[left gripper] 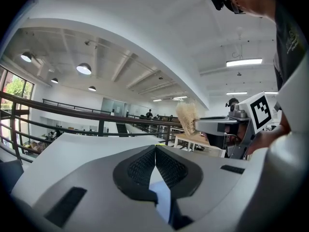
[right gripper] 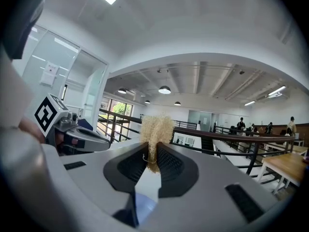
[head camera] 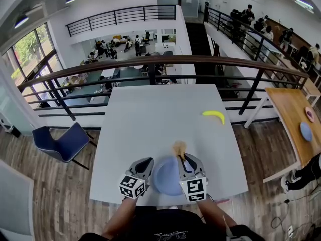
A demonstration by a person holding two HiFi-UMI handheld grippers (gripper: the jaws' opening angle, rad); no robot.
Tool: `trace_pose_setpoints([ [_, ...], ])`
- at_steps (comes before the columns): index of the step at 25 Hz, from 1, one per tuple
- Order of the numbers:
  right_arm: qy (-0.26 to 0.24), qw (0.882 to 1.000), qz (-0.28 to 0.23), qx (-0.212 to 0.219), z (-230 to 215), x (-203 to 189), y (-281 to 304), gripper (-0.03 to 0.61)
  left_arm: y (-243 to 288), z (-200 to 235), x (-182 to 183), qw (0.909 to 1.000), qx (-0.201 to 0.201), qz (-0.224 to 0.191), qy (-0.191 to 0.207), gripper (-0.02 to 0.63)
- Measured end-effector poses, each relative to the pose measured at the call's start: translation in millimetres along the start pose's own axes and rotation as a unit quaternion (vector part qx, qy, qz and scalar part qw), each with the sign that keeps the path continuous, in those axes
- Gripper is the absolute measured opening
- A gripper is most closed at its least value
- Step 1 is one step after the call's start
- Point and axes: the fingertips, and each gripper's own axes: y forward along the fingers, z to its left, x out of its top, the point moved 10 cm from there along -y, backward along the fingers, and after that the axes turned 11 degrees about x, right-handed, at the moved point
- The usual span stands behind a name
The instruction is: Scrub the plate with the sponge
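Sponge (right gripper: pixel 155 129) pinched in right claw (right gripper: pixel 153 152), long axis pointing forward beyond its tips, blue plate (head camera: pixel 167 178) flat on bench (head camera: pixel 165 109), left claw (left gripper: pixel 155 151) closed and empty at plate's left rim.

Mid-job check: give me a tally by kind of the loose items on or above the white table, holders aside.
plate: 1
sponge: 1
banana: 1
Total: 3
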Motion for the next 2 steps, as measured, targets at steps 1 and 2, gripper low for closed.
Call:
trace_pose_setpoints([
  [1,-0.004,1.000,0.002,0.000,1.5,-1.1,-0.9,0.060,-0.4,-0.8,0.1,1.0000,0.000,0.000,0.000,0.013],
  [2,-0.009,1.000,0.005,0.000,3.1,-2.2,-1.7,0.060,-0.8,-1.6,0.2,1.0000,0.000,0.000,0.000,0.012],
])
